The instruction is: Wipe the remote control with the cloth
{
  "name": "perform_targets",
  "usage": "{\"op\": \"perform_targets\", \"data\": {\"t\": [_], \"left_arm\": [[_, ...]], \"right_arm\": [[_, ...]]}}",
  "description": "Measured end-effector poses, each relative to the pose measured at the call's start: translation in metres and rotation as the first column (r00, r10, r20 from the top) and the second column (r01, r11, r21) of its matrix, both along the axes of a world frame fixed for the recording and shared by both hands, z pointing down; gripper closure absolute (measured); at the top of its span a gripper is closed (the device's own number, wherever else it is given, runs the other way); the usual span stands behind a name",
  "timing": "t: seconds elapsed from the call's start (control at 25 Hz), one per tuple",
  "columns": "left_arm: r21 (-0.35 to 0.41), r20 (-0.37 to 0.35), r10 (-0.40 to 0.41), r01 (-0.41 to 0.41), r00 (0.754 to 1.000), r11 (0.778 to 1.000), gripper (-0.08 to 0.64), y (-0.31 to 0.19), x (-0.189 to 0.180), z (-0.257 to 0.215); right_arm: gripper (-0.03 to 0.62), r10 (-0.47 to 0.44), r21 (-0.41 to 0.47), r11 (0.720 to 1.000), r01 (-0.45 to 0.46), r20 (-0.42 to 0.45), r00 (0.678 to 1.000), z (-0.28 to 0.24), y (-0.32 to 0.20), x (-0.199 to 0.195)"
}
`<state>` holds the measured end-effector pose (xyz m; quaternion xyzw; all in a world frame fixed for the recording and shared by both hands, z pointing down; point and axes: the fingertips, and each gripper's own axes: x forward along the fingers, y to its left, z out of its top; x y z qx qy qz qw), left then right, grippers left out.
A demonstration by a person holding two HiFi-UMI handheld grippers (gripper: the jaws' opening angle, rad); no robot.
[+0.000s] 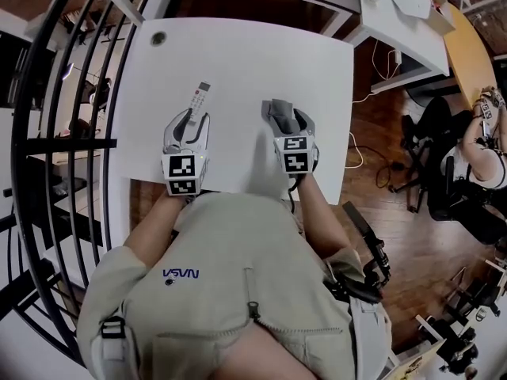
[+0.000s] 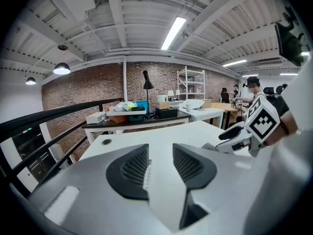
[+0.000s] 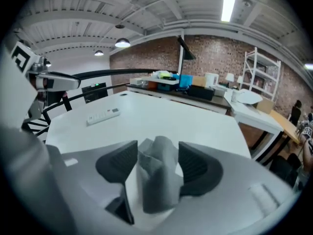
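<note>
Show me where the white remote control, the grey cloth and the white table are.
White slim remote control (image 1: 198,100), head view, middle of its visible body.
Crumpled grey cloth (image 3: 157,180), right gripper view, its front fold.
White table (image 1: 245,50), head view, bare top.

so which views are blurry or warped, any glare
Head view: sharp, strong fisheye bending the railing. Left gripper view: jaws blurred up close, ceiling lamp glares. Right gripper view: cloth and jaws soft, remote farther off clearer.
</note>
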<state>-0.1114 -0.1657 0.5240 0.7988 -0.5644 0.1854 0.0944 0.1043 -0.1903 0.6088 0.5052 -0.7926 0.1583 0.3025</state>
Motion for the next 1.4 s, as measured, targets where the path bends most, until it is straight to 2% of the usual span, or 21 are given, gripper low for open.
{"op": "perform_targets", "data": {"t": [0.24, 0.36, 0.52, 0.56, 0.68, 0.8, 0.92, 1.2, 1.4], "left_arm": [[-0.047, 0.018, 0.012, -0.011, 1.000, 0.999, 0.388, -0.001, -0.005, 0.017], [-0.065, 0.019, 0.024, -0.022, 1.000, 0.998, 0.382, -0.001, -0.006, 0.023], [-0.090, 0.029, 0.029, -0.026, 0.999, 0.996, 0.366, -0.003, -0.011, 0.034], [-0.096, 0.030, 0.030, -0.027, 0.999, 0.995, 0.359, -0.004, -0.012, 0.037], [-0.108, 0.031, 0.027, -0.024, 0.999, 0.994, 0.348, -0.006, -0.015, 0.042], [-0.118, 0.033, 0.021, -0.017, 0.999, 0.993, 0.339, -0.006, -0.019, 0.047], [-0.140, 0.036, 0.014, -0.009, 0.999, 0.990, 0.322, -0.008, -0.022, 0.058], [-0.201, 0.058, 0.016, -0.004, 0.998, 0.980, 0.270, -0.019, -0.034, 0.090], [-0.279, 0.055, 0.011, 0.005, 0.998, 0.960, 0.219, -0.031, -0.036, 0.129]], "right_arm": [[0.327, -0.035, -0.086, 0.996, 0.030, -0.065, 0.997, 0.036, -0.001, 0.001], [0.329, -0.023, -0.118, 0.993, 0.014, -0.080, 0.997, 0.047, 0.001, 0.002], [0.358, -0.009, -0.122, 0.993, -0.001, -0.082, 0.997, 0.051, 0.000, 0.002], [0.374, -0.008, -0.120, 0.993, -0.002, -0.083, 0.996, 0.051, -0.001, 0.002], [0.508, -0.005, -0.120, 0.993, -0.008, -0.105, 0.994, 0.050, -0.001, 0.002], [0.536, -0.003, -0.119, 0.993, -0.010, -0.110, 0.994, 0.047, 0.002, 0.003], [0.543, 0.018, -0.095, 0.995, -0.026, -0.081, 0.997, 0.037, 0.003, 0.004], [0.545, 0.042, 0.035, 0.998, -0.043, 0.039, 0.998, -0.025, 0.004, -0.016], [0.545, 0.025, 0.086, 0.996, -0.037, 0.128, 0.991, -0.067, 0.010, -0.031]]}}
